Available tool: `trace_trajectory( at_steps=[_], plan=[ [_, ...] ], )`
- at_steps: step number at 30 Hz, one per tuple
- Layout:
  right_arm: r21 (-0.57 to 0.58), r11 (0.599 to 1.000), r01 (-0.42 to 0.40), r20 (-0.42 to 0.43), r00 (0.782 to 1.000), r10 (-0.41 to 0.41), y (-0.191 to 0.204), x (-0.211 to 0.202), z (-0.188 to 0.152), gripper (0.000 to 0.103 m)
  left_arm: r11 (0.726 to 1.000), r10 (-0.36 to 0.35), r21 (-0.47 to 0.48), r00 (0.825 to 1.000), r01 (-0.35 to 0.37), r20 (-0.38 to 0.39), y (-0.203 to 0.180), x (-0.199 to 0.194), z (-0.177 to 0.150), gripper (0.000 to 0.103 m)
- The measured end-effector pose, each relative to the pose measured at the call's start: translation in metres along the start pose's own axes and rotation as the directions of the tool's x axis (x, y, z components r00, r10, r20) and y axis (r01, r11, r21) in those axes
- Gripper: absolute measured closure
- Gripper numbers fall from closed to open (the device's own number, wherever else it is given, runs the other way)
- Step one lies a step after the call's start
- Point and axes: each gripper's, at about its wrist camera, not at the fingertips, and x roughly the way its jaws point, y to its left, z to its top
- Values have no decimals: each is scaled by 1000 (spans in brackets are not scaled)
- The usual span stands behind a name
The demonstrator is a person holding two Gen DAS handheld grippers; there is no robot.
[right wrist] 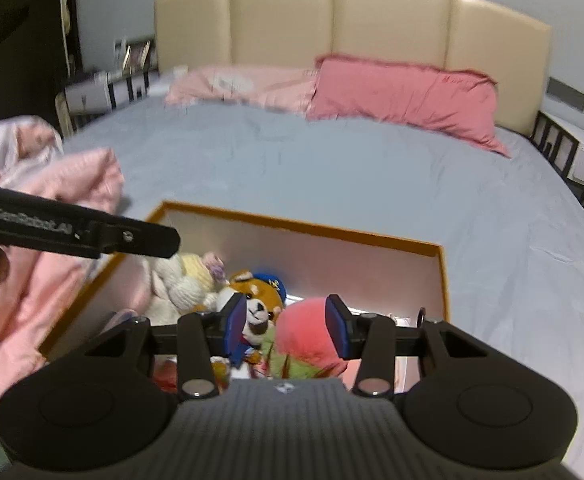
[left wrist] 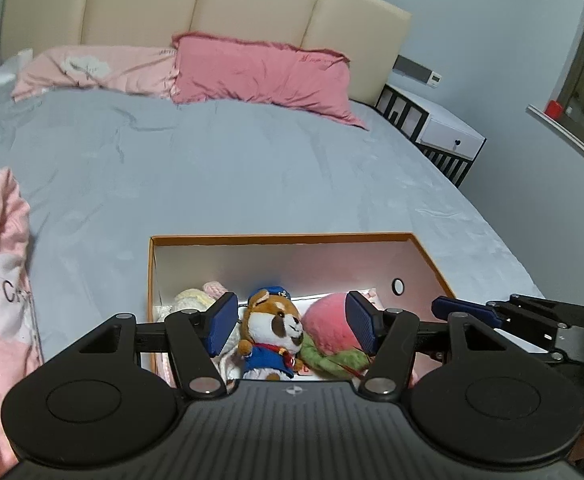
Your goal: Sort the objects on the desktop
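Note:
An orange-rimmed box (left wrist: pixel 284 237) (right wrist: pixel 304 225) sits on the bed. Inside lie a brown fox plush in a blue uniform (left wrist: pixel 272 332) (right wrist: pixel 256 292), a pink peach plush with green leaves (left wrist: pixel 328 328) (right wrist: pixel 304 332) and a cream knitted toy (left wrist: pixel 190 298) (right wrist: pixel 180 284). My left gripper (left wrist: pixel 290 324) is open and empty above the box, its pads on either side of the fox and peach. My right gripper (right wrist: pixel 288 328) is open and empty over the peach plush. The right gripper shows at the right edge of the left wrist view (left wrist: pixel 464 309), and the left one at the left of the right wrist view (right wrist: pixel 92 232).
The box rests on a grey-blue bedsheet (left wrist: pixel 252 168) (right wrist: pixel 332 168). A pink blanket (left wrist: pixel 0 280) (right wrist: pixel 52 200) lies left of the box. Pink pillows (left wrist: pixel 260 72) (right wrist: pixel 404 92) lean at the beige headboard. A white nightstand (left wrist: pixel 448 132) stands right of the bed.

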Motion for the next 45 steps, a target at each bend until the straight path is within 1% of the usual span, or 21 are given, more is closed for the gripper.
trace_trajectory(
  at_steps=[1, 2, 5, 7, 8, 11, 16, 19, 21, 23, 26, 31, 34, 37, 39, 42, 45],
  plan=[
    [17, 1000, -6, 21, 1000, 5, 0, -7, -3, 55, 1000, 6, 12, 1000, -6, 6, -4, -4, -3, 33],
    [34, 999, -5, 45, 999, 4, 0, -15, -7, 52, 1000, 14, 26, 1000, -14, 12, -9, -8, -7, 33],
    [54, 999, 4, 102, 995, -10, 2, -31, -17, 51, 999, 30, 37, 999, -31, 25, -16, -17, -21, 33],
    [62, 998, 16, 124, 992, -23, 3, -37, -23, 47, 998, 45, 30, 998, -46, 34, -18, -22, -30, 32],
    [67, 997, 25, 139, 990, -34, 3, -40, -26, 43, 998, 54, 25, 998, -55, 41, -19, -24, -35, 31],
    [72, 996, 43, 171, 984, -55, 4, -42, -36, 42, 995, 97, 3, 993, -97, 63, -19, -29, -46, 27],
    [115, 992, 42, 167, 984, -61, -3, -35, -47, 36, 987, 160, -17, 985, -159, 69, -16, -24, -56, 26],
    [127, 991, 41, 167, 984, -62, -2, -33, -52, 35, 978, 206, -19, 975, -206, 80, -17, -17, -61, 25],
    [128, 991, 44, 168, 983, -66, -2, -32, -56, 31, 972, 233, -33, 970, -231, 75, -16, -11, -63, 25],
    [127, 990, 65, 166, 982, -86, -1, -29, -60, 27, 970, 243, -38, 968, -241, 62, -15, -5, -65, 25],
    [133, 987, 87, 151, 983, -107, -2, -23, -65, 26, 966, 258, -46, 965, -256, 54, -15, 3, -68, 25],
    [151, 984, 93, 112, 988, -111, -5, -13, -71, 25, 960, 279, -36, 956, -277, 89, -18, 7, -73, 25],
    [147, 984, 104, 98, 988, -119, -8, -8, -75, 23, 960, 279, -26, 959, -278, 56, -17, 14, -74, 25],
    [155, 982, 106, 80, 990, -119, -12, -3, -78, 22, 965, 256, -59, 967, -255, 10, -13, 20, -74, 25],
    [155, 981, 113, 68, 990, -125, -14, 1, -79, 22, 964, 254, -77, 967, -254, -7, -11, 23, -75, 25],
    [126, 981, 147, 69, 985, -156, -11, 3, -80, 22, 955, 291, -62, 957, -292, -12, -13, 26, -77, 25],
    [111, 986, 123, 67, 989, -131, -9, 4, -81, 22, 951, 309, -33, 951, -309, 2, -18, 25, -81, 22]
  ],
)
